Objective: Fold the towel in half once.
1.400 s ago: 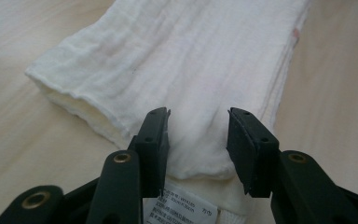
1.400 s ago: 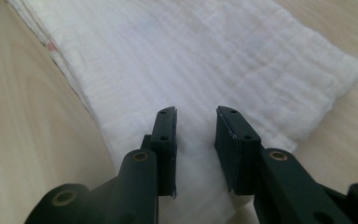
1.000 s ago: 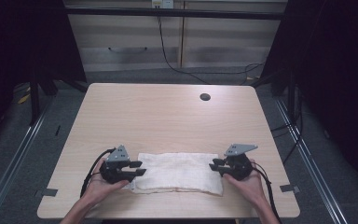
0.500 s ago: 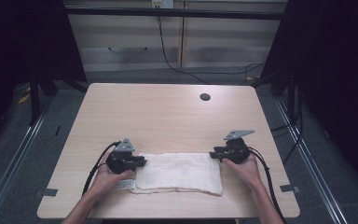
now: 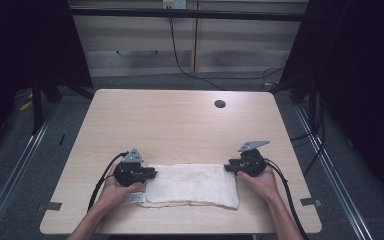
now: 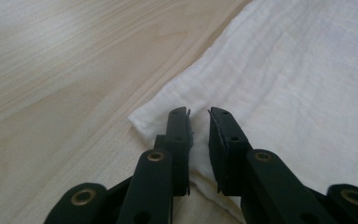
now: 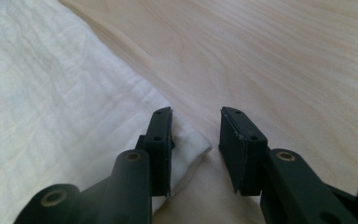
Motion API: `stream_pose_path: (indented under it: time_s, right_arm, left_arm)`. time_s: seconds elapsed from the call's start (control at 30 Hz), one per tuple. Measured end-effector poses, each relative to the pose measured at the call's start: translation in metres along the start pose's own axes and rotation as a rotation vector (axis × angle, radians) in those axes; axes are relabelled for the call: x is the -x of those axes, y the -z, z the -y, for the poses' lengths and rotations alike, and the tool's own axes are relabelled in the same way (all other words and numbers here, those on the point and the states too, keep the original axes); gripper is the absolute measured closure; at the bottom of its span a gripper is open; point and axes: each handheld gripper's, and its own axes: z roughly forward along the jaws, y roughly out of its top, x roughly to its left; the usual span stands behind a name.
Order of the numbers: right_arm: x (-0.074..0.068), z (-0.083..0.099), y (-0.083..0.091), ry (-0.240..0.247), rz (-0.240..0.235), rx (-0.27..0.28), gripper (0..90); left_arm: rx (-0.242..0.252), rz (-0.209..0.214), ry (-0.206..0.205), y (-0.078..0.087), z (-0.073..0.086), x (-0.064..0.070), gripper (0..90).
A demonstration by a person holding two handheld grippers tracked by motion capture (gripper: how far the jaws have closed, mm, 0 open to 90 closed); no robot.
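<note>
Cloth (image 5: 192,185) lies flat, folded into a strip, near the front edge of the table (image 5: 180,125). Left gripper (image 6: 198,126) sits at its far-left corner, fingers a narrow gap apart, cloth beneath, nothing pinched. Right gripper (image 7: 195,128) at the far-right corner, fingers wider, one finger (image 7: 161,140) over the cloth edge, the other over bare wood. Looks like the grasp step of a fold. Next: close both on the corners, then lift evenly.

Wooden table (image 5: 180,130); white cloth (image 5: 192,185) flat near front edge.
</note>
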Motion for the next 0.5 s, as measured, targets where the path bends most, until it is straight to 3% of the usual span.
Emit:
stream_pose_path:
  time_s: [0.13, 0.23, 0.5]
  right_arm:
    - [-0.0007, 0.0004, -0.0003, 0.012, -0.003, 0.0, 71.3]
    - [-0.0031, 0.0006, -0.0011, 0.037, -0.023, -0.004, 83.4]
    - [-0.0026, 0.0009, -0.0016, 0.028, -0.045, 0.002, 88.4]
  left_arm:
    - [0.003, 0.002, -0.002, 0.0, 0.0005, -0.0009, 78.3]
    - [0.005, 0.003, -0.008, -0.0002, 0.0005, -0.0014, 78.4]
    - [0.02, 0.017, 0.005, -0.0007, 0.0017, -0.0038, 78.3]
